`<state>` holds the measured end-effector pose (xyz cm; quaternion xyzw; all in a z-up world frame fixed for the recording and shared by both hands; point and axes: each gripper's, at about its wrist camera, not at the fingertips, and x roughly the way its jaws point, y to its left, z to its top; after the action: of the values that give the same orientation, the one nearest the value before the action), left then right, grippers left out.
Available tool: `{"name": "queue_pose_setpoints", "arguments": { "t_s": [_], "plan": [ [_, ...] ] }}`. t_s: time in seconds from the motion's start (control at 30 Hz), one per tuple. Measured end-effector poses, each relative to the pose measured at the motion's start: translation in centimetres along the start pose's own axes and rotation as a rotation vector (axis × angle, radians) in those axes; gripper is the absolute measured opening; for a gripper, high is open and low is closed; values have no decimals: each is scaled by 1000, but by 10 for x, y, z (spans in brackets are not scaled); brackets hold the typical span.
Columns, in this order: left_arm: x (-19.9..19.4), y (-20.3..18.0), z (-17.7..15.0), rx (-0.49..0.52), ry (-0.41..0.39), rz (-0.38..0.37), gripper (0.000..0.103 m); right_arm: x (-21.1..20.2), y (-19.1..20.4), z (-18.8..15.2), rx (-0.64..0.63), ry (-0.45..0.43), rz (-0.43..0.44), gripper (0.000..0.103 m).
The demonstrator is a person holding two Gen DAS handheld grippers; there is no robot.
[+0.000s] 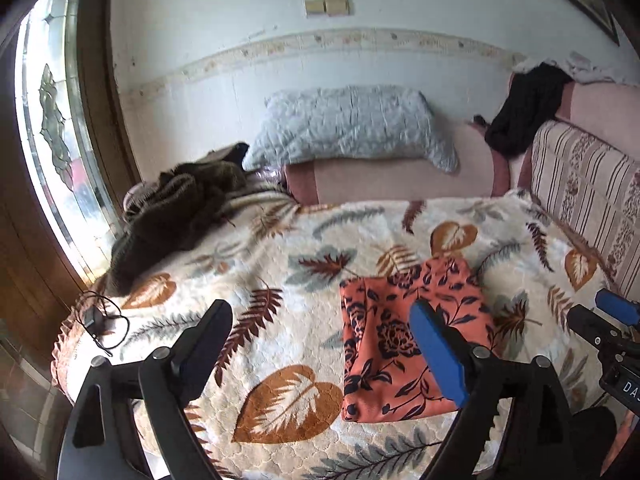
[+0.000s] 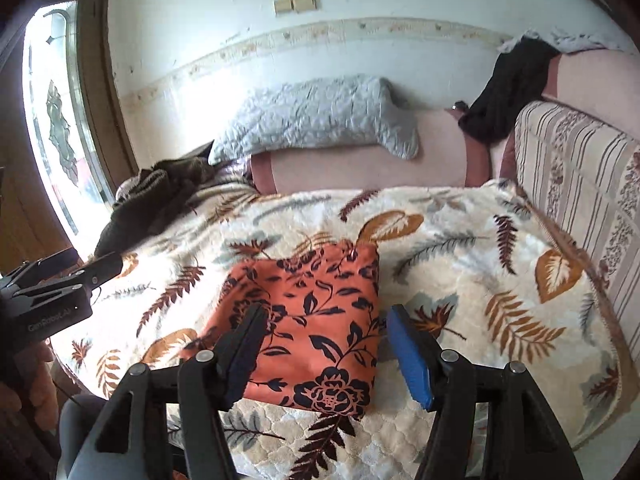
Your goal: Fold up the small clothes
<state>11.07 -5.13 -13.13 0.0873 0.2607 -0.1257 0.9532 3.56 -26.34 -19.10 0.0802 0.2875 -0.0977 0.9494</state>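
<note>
Claws, left [image 1: 322, 328] and right [image 2: 324, 328], hang spread and empty, partly hiding folded orange garment [image 2: 316, 304].

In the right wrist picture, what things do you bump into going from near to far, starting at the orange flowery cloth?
Orange flowery cloth → leaf-pattern blanket → pink sofa arm → grey quilted pillow → white wall.
</note>
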Motion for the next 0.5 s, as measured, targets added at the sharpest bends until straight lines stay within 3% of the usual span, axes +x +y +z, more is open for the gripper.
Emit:
{"name": "queue_pose_setpoints", "arguments": {
  "t_s": [0.07,0.2,0.5],
  "plan": [
    [-26,0,10,-1,-62,24,96,-28,5,10,-13,-55,-17,76],
    [-68,3,22,-13,-136,58,101,-74,19,18,-39,-125,-54,76],
    [-129,8,29,-40,-238,197,103,-126,29,17,-17,-179,-67,77]
  ]
}}
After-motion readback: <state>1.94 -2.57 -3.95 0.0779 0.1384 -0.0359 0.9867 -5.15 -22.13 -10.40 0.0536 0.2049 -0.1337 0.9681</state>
